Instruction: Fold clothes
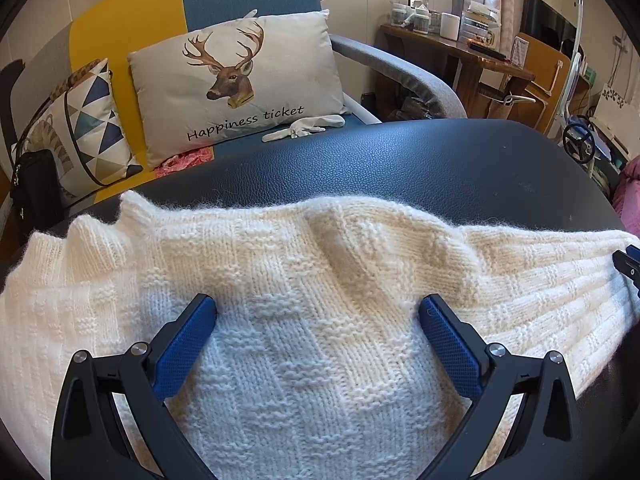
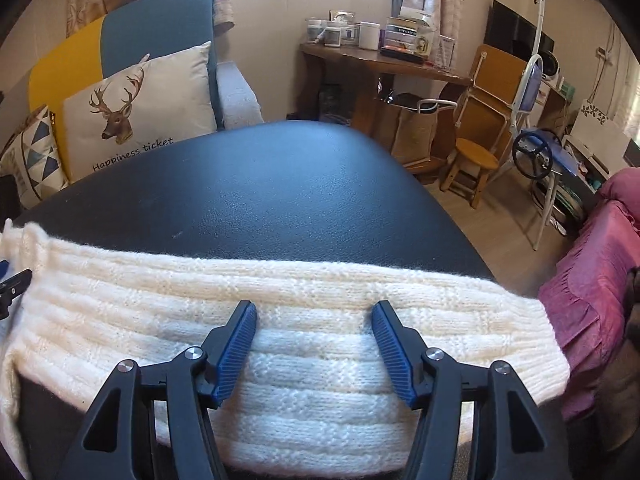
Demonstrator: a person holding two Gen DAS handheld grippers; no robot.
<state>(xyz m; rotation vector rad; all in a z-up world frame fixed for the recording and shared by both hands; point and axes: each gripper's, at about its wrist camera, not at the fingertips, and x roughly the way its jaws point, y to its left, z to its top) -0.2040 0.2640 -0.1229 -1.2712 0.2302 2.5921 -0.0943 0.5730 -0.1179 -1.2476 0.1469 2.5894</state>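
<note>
Left wrist view: a cream knitted sweater [image 1: 304,320] lies spread across the lower half of the frame on a black leather-look table [image 1: 400,168], its ribbed edge bunched at the left. The left gripper [image 1: 317,312] hovers over the knit with its blue-padded fingers [image 1: 186,344] spread wide, pinching nothing. Behind the table, at upper left, a deer-print cushion [image 1: 240,80] reading "Happiness ticket" leans on a yellow-and-blue sofa [image 1: 120,36], with a white glove [image 1: 304,128] lying just beside it on the seat. Right wrist view: a ribbed part of the sweater [image 2: 280,380] runs as a band across the lower frame, on the table's near edge [image 2: 256,192]. The right gripper [image 2: 314,316] sits above it, fingers likewise parted and empty. A small wooden stool [image 2: 474,160] stands on the floor at centre right, and a pink cloth [image 2: 592,288] drapes at the right edge.
</note>
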